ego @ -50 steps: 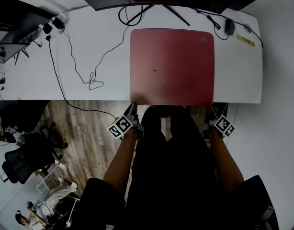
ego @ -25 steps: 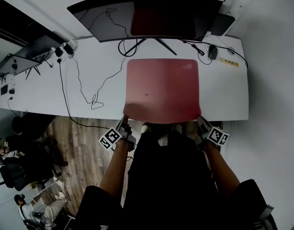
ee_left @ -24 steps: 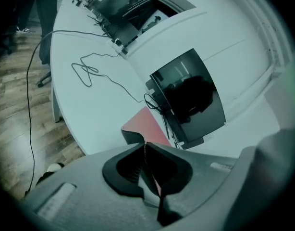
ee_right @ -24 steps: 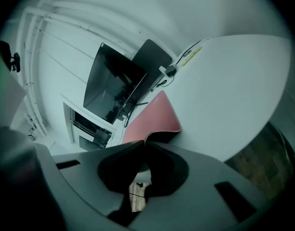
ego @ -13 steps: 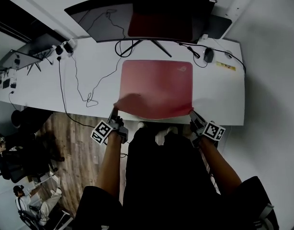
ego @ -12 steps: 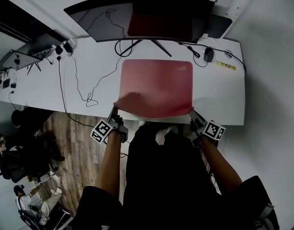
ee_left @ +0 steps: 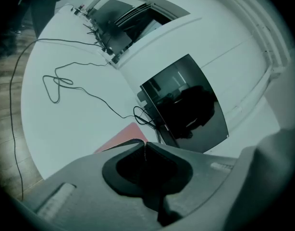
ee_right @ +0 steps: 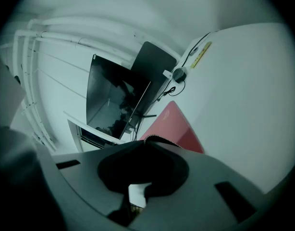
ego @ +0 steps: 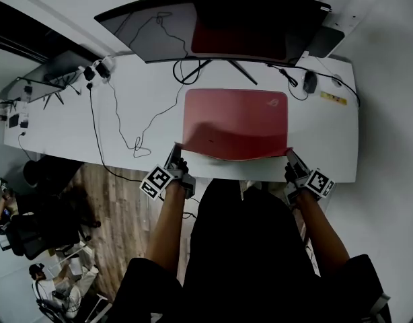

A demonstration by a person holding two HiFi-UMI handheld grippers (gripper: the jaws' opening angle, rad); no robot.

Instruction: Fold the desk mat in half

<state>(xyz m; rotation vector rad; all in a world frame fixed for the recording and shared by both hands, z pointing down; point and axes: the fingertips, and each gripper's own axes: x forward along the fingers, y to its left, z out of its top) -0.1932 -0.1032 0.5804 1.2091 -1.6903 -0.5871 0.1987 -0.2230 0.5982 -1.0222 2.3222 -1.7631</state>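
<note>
Both claws are shut tight on the near corners of the red rectangular desk mat [ego: 237, 121]. The left claw [ego: 175, 153] pinches the corner on its side, and the right claw [ego: 291, 157] pinches the other. Each gripper view shows a thin dark-edged lip of mat [ee_left: 119, 138] [ee_right: 178, 124] caught between closed tips [ee_left: 145, 145] [ee_right: 142, 141]. A couple of seconds ago the mat lay flat, its near edge level with the front of the white bench [ego: 126, 113] and the claws just arriving at the corners. Since then both hands have lifted that edge and carried it away from the person. It now hangs between the two claws, sagging a little in the middle, with a sliver of dark underside and shadow beneath it. Ahead of the claws the rest of the mat is flat on the bench, its far edge close under the stand of the wide curved black monitor [ego: 220, 25]. A thin black cable [ego: 136, 143] loops off to the outer side of the left claw, and a small dark mouse [ego: 310, 81] sits beyond the right claw, both clear of the mat. By my reckoning the fold has only begun: the lifted edge has yet to travel over to the far edge and be laid down square on it.
</note>
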